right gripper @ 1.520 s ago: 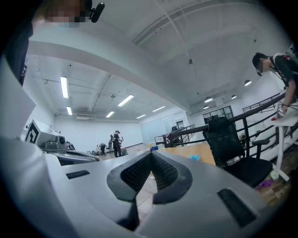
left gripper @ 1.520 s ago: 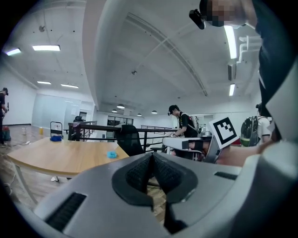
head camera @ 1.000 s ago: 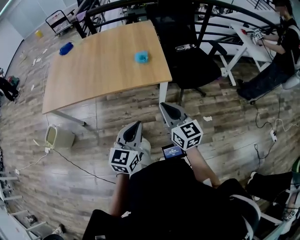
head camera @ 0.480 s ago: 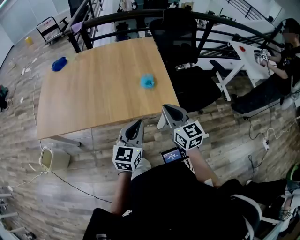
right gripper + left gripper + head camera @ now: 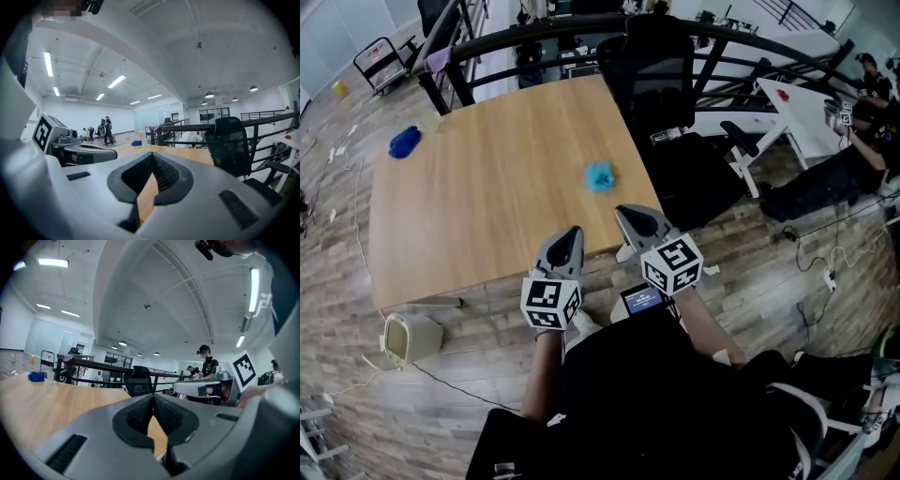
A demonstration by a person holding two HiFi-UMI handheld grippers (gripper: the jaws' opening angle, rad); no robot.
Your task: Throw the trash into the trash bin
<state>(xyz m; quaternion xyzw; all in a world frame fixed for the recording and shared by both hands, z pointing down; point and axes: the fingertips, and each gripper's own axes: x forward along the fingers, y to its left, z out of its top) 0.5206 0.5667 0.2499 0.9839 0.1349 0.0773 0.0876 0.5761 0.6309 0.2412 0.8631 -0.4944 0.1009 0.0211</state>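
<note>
A crumpled light-blue piece of trash (image 5: 599, 175) lies on the wooden table (image 5: 487, 206), near its right edge. A dark blue wad (image 5: 404, 142) sits at the far left corner, also seen in the left gripper view (image 5: 36, 376). The small beige trash bin (image 5: 411, 337) stands on the floor under the table's near left corner. My left gripper (image 5: 574, 232) and right gripper (image 5: 623, 211) are side by side at the table's near edge, both shut with nothing between the jaws. The light-blue trash is a short way beyond the right gripper.
A black office chair (image 5: 661, 70) stands against the table's right far side, with a dark railing (image 5: 534, 33) behind. A person sits at a white desk (image 5: 802, 103) on the right. Cables (image 5: 825, 272) run over the wooden floor.
The table has drawn closer and fills more of the head view. Both grippers, earlier over the floor short of it, now reach its near edge. The jaws stay shut.
</note>
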